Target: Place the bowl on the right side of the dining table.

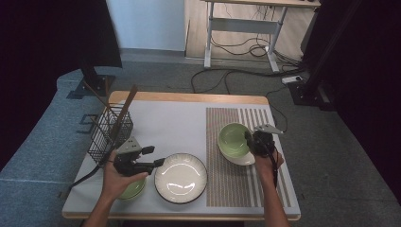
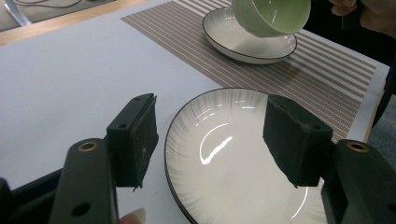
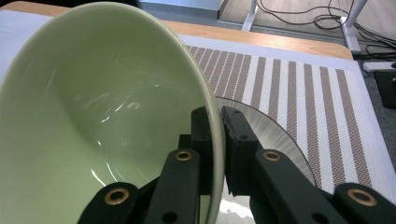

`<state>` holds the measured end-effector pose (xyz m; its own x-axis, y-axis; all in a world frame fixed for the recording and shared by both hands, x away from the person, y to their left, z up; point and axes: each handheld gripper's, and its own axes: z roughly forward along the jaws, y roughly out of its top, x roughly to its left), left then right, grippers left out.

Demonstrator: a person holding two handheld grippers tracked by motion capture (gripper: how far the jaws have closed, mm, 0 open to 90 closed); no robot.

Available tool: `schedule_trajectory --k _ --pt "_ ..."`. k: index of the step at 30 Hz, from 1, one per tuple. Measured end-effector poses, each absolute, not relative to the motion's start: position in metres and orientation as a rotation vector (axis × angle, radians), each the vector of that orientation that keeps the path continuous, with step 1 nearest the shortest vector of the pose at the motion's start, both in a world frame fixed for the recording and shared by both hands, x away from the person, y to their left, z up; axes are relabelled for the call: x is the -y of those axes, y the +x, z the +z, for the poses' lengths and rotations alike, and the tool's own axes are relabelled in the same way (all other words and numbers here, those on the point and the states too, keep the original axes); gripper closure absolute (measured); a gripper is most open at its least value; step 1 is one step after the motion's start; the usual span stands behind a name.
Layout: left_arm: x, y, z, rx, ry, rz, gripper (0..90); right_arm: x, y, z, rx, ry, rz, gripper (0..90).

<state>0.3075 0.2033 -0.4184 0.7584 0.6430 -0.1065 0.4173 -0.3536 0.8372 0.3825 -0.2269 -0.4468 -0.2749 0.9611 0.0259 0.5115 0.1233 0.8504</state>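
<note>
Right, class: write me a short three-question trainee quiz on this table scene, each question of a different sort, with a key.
1. True or false: the right gripper is clamped on the rim of the green bowl.
2. What does the green bowl hang over? A) the wire basket B) the white dish on the striped mat C) the bare table
3. Fill in: the left gripper's jaws stand ____ over the large white plate.

Key: 1 true; 2 B; 3 open
</note>
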Motion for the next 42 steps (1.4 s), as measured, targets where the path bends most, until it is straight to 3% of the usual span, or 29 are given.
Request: schedule_trajectory --k 42 --pt "-0.204 0.308 -0.418 -0.789 1.990 0.258 35.3 0.245 0.392 -0.469 -1.880 1.515 0.948 84.4"
